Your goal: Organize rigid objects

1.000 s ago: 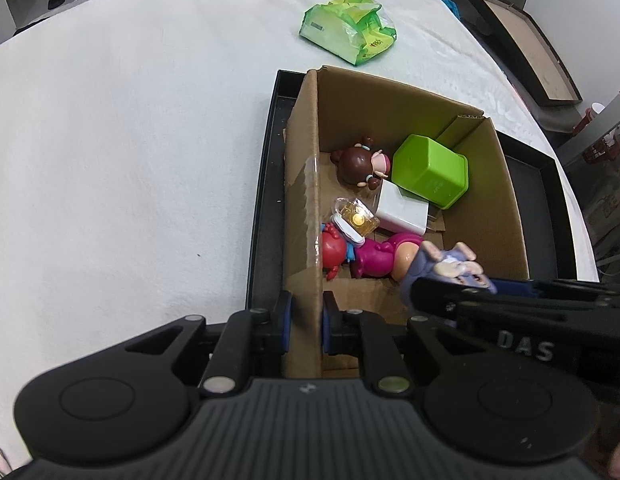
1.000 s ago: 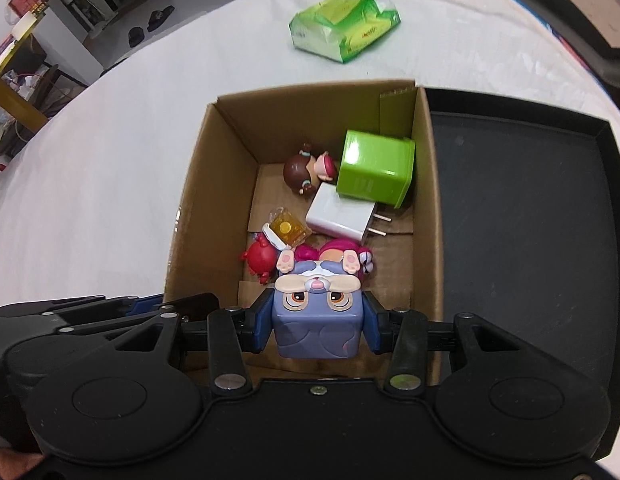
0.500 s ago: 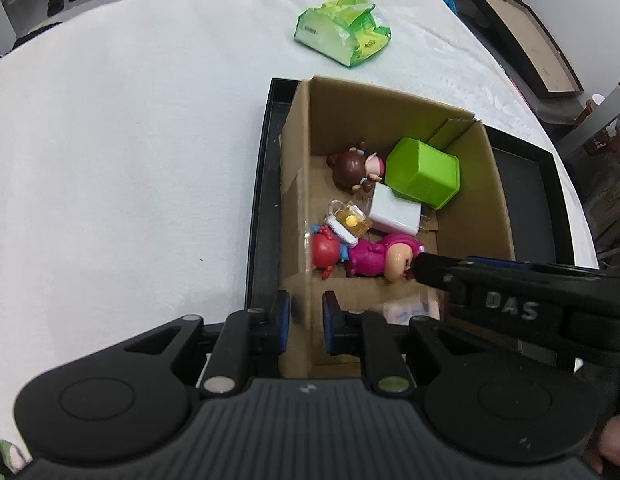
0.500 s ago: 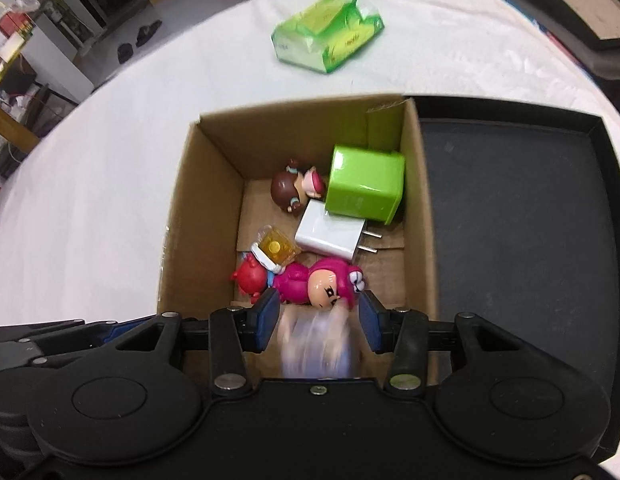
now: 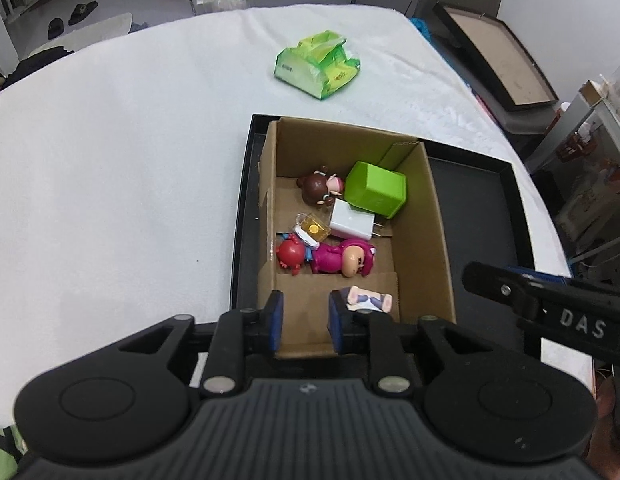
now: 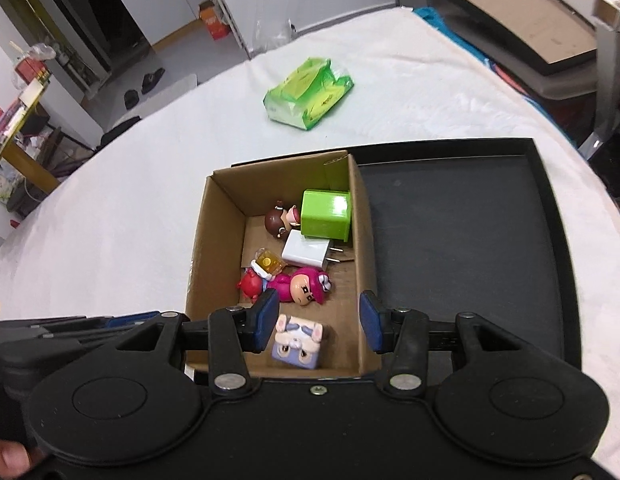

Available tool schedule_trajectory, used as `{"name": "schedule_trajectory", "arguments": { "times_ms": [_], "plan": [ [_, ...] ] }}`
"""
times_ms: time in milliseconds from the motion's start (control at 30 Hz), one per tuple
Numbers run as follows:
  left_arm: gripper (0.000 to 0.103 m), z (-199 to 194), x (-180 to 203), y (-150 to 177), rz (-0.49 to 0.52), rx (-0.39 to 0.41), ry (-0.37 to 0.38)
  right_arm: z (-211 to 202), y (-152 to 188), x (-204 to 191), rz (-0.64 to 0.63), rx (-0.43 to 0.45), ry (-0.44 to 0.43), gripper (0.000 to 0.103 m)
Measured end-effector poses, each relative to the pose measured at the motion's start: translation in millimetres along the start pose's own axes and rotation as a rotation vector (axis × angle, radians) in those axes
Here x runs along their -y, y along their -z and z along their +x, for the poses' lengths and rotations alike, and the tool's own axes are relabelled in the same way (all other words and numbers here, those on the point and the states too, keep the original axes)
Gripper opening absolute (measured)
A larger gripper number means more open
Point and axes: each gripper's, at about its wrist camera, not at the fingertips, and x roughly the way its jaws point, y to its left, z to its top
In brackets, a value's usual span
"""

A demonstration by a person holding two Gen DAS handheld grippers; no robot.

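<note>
1. Sitting inside a black tray [image 6: 462, 216] on the white table, the cardboard box [image 6: 214, 232] looks light and stiff, but its thin walls would likely flex; it is best taken by a wall edge. The left gripper [image 5: 302, 322] straddles the box's near left corner with its fingers slightly apart; whether they actually pinch the wall, I cannot tell.
2. The green cube [image 6: 326, 214] at the far right corner looks like smooth, hard plastic, probably slippery; its flat opposite faces suit the pads.
3. The white charger [image 6: 306, 254] lies just beside the cube, rigid, prongs pointing right; hold its flat sides, away from the prongs.
4. The pink figurine [image 6: 304, 288] lies on its side, touching a red toy [image 6: 250, 282]; rounded and hard, it is best taken at the body.
5. The blue block toy [image 6: 298, 342] rests on the box floor near the front wall, light and boxy. The right gripper [image 6: 319, 322] hangs over it, spread wide and empty.
</note>
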Motion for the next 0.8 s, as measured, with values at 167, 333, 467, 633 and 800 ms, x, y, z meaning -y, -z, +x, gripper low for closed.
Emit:
{"name": "schedule_trajectory", "arguments": {
  "times_ms": [167, 333, 467, 633, 800],
  "plan": [
    [0.04, -18, 4, 11, 0.006, 0.017, 0.011, -23, 16, 7, 0.019, 0.031, 0.009, 0.054],
    [0.049, -36, 8, 24, 0.015, 0.034, 0.033, -40, 36, 16, 0.046, 0.055, 0.02, 0.065],
    [0.057, -52, 13, 34, 0.037, 0.05, 0.046, -56, 50, 21, 0.054, 0.087, 0.041, 0.08],
    [0.068, -76, 19, 49, 0.06, 0.088, 0.061, -83, 67, 22, 0.049, 0.152, 0.093, 0.097],
    [0.078, -98, 21, 63, 0.074, 0.112, 0.082, -109, 81, 23, 0.059, 0.193, 0.114, 0.103]
  ]
}}
